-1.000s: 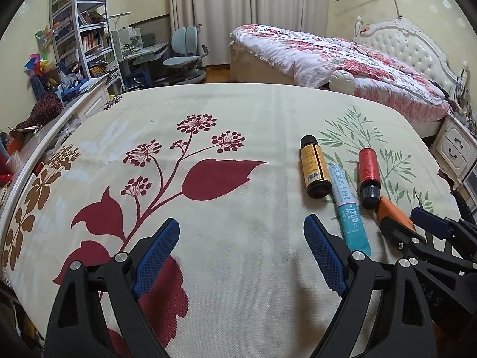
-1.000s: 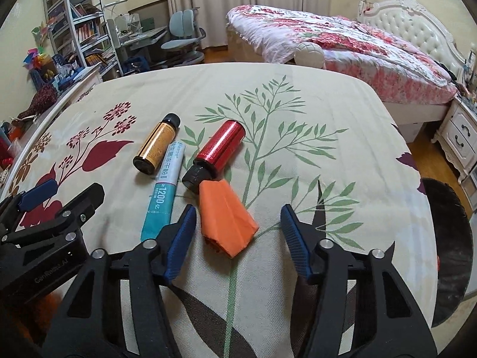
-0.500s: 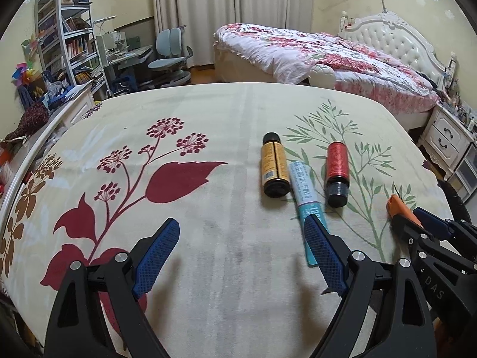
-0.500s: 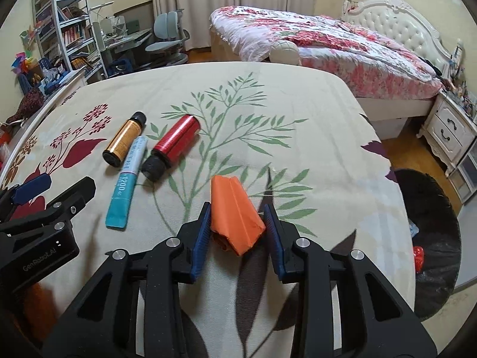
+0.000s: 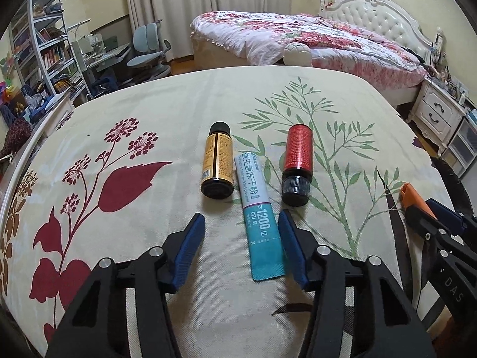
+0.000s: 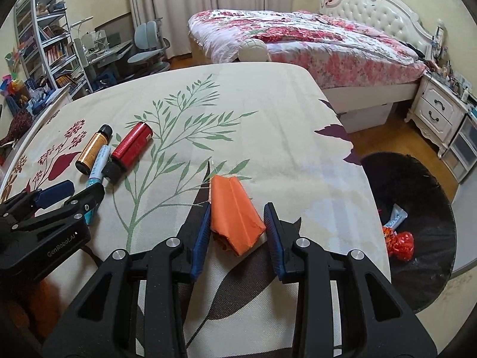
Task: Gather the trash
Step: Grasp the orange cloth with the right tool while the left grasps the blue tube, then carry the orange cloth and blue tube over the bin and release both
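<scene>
My right gripper [image 6: 237,226] is shut on a folded orange paper piece [image 6: 234,211] and holds it over the table's right part. My left gripper [image 5: 241,238] is open, its right finger beside a teal sachet [image 5: 261,226] that lies between the fingers. An amber bottle [image 5: 217,161] and a red bottle [image 5: 296,161] lie on either side of the sachet. All three also show in the right wrist view, at the left: the amber bottle [image 6: 94,149], the sachet [image 6: 98,167], the red bottle [image 6: 131,146].
The table wears a cream floral cloth [image 6: 238,113]. A black trash bin [image 6: 417,208] with wrappers inside stands on the floor right of the table. A bed [image 6: 313,44], a nightstand [image 6: 438,110], a desk chair [image 5: 149,50] and shelves [image 5: 44,50] stand beyond.
My right gripper closed on the orange paper and carried it right, toward the bin side. My left gripper moved right to the sachet and narrowed.
</scene>
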Tool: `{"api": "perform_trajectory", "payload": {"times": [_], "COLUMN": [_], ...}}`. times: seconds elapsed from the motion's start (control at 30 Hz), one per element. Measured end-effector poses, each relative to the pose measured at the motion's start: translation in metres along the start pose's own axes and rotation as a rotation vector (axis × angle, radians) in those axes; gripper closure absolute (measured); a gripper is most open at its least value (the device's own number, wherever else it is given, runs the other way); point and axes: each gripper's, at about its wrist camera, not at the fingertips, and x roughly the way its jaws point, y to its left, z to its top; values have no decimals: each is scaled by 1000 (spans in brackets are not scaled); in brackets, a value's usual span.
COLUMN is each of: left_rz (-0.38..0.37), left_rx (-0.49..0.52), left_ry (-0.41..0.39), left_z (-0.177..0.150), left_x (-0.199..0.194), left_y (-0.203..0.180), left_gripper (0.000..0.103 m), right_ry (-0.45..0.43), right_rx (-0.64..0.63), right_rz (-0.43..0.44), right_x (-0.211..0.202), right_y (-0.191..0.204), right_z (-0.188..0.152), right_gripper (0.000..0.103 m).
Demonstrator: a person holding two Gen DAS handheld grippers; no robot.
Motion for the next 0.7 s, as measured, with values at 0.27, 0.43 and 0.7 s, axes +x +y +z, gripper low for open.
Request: {"api": "perform_trajectory", "payload": {"times": [0.27,0.43,0.7], "left_rz": [-12,-30,-60], "left_rx": [28,23,18], "left_ry": [-20,-22,-30], "left_z": [-4,-4,-11], "left_x": [-5,-7,-15], "left_y": [-4,-5,-5], "left_gripper": [80,81,82], "right_ry": [0,0,-1], "right_rx": [4,1,-5], "right_rz": [3,-2,-7], "right_x": [0,-2,-5], "right_y": [-2,-2,1], "right_z": [0,-1,-6], "right_gripper": [69,69,69]}}
